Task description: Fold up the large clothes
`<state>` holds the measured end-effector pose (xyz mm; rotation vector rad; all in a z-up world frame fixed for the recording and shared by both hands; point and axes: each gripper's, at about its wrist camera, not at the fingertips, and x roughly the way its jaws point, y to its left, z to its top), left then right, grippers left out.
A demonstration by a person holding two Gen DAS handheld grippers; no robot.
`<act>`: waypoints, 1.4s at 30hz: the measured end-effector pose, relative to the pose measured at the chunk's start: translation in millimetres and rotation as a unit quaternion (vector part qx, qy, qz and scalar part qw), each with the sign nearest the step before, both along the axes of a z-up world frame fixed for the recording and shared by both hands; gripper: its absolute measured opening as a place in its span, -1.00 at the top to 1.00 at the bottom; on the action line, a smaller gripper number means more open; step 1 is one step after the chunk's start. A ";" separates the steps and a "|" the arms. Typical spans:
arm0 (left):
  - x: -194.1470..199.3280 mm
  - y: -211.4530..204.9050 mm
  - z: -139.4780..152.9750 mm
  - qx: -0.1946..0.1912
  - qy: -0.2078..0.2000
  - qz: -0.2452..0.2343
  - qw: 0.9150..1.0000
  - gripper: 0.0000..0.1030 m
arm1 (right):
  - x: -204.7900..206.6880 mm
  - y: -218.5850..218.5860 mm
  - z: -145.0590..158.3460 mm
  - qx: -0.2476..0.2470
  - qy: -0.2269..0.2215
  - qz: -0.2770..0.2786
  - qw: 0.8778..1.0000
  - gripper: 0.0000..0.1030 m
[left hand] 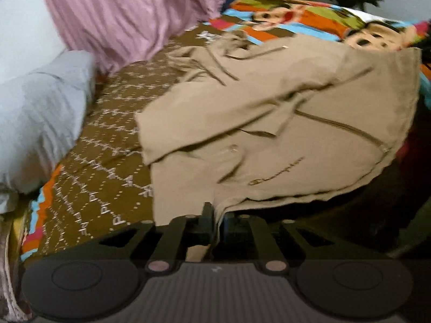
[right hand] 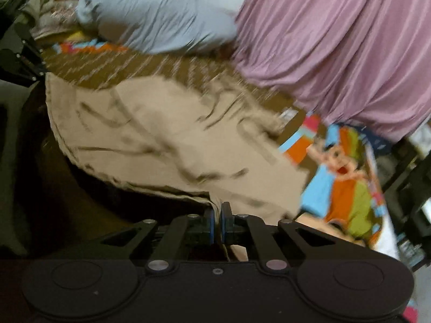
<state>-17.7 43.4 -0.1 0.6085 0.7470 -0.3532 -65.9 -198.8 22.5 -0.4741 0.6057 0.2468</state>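
Champion script on tan sweatshirt [left hand: 269,123], just ahead of left tongs [left hand: 215,216]. Both tongs pinched nearly closed on its near hem; right tongs [right hand: 217,215] likewise. Sweatshirt spread over bed's brown patterned sheet [left hand: 107,140] beyond.

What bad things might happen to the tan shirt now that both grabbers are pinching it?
1. Each gripper pinches only a thin bit of the tan cotton shirt's near edge, so it might slip from the left gripper or the right gripper.
2. The pink pleated cloth hangs close behind; the shirt might snag on it.
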 end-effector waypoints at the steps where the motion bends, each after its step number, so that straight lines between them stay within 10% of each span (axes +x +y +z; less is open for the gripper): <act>1: -0.2 2.4 2.2 -0.003 0.010 -0.009 1.000 0.49 | -1.5 3.2 -1.0 0.000 0.008 0.005 1.000 0.77; 7: 3.9 31.0 24.3 -0.077 0.053 0.002 0.996 -0.37 | 1.5 -22.7 23.7 0.077 0.060 0.010 0.995 0.27; 14: 60.1 36.3 60.9 -0.120 -0.017 0.033 0.992 -0.96 | 38.8 -65.1 86.5 0.143 0.034 -0.008 0.989 -0.53; 19: 146.4 9.6 72.7 -0.112 -0.055 0.052 0.991 -0.99 | 110.5 -68.6 100.2 0.147 -0.002 -0.021 0.989 -0.95; 22: 206.7 -22.7 65.0 -0.024 -0.093 0.068 0.993 -0.99 | 171.7 -76.9 86.4 0.190 0.025 -0.060 0.980 -0.96; 27: 306.8 -49.9 51.1 -0.028 -0.087 0.069 0.993 -0.99 | 278.4 -87.9 44.0 0.210 0.076 -0.125 0.967 -0.86; 35: 464.9 -91.4 24.8 -0.049 -0.095 0.038 0.994 -0.78 | 461.8 -96.5 -9.4 0.140 0.023 -0.126 0.982 -0.59; 42: 537.7 -124.4 -0.1 -0.017 -0.051 0.019 0.998 -0.41 | 585.3 -102.6 -45.8 0.155 0.044 -0.154 0.975 -0.52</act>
